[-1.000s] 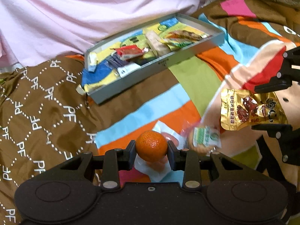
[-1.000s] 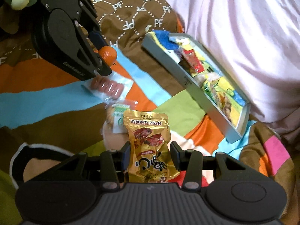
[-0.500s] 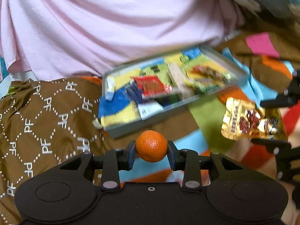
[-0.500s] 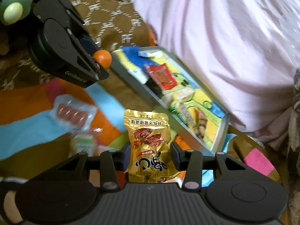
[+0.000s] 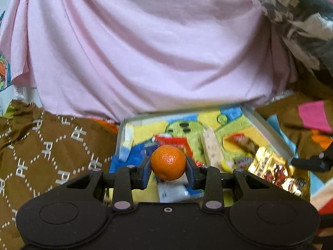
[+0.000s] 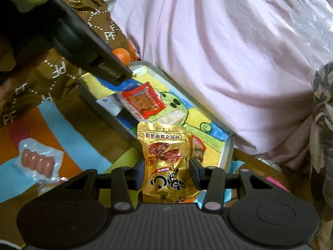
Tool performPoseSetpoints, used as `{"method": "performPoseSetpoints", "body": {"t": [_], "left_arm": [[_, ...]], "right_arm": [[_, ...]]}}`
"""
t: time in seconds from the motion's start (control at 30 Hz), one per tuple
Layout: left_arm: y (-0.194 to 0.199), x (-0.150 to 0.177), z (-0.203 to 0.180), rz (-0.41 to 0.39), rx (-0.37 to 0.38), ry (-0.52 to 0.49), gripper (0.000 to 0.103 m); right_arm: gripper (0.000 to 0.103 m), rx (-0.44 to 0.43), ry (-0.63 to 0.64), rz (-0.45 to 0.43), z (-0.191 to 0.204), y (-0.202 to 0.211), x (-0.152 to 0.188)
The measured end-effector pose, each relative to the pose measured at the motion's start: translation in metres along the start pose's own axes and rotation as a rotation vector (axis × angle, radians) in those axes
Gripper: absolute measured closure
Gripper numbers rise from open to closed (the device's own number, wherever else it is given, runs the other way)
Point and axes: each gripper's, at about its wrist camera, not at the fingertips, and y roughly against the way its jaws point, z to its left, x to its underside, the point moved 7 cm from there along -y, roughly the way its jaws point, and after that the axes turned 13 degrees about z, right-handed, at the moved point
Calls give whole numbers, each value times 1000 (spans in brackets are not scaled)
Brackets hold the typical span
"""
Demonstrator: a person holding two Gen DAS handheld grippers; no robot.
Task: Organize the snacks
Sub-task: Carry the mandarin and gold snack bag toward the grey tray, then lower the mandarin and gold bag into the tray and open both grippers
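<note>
We are in a home, likely on a bed or sofa: a striped blanket (image 6: 62,123) in orange, blue and brown covers the soft surface, with a brown PF-patterned cloth (image 5: 52,145) left of the grey snack tray (image 5: 268,127) and a rumpled pink sheet (image 5: 145,52) bunched just behind that tray

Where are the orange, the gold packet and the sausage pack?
orange (image 5: 168,162), left wrist view, middle of its peel.
gold packet (image 6: 166,156), right wrist view, printed front.
sausage pack (image 6: 37,162), right wrist view, on the sausages.
</note>
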Motion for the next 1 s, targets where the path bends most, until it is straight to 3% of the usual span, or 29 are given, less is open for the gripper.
{"method": "performPoseSetpoints", "body": {"t": [0.3, 0.63, 1.0], "left_arm": [[-20, -27, -7, -56, 0, 49, 66], [-62, -38, -19, -19, -24, 114, 66], [-102, -33, -23, 46, -70, 107, 66]], "right_arm": [[54, 34, -92, -19, -28, -21, -14], [54, 68, -173, -22, -59, -55, -25], [54, 49, -293, 37, -72, -100, -15]]}}
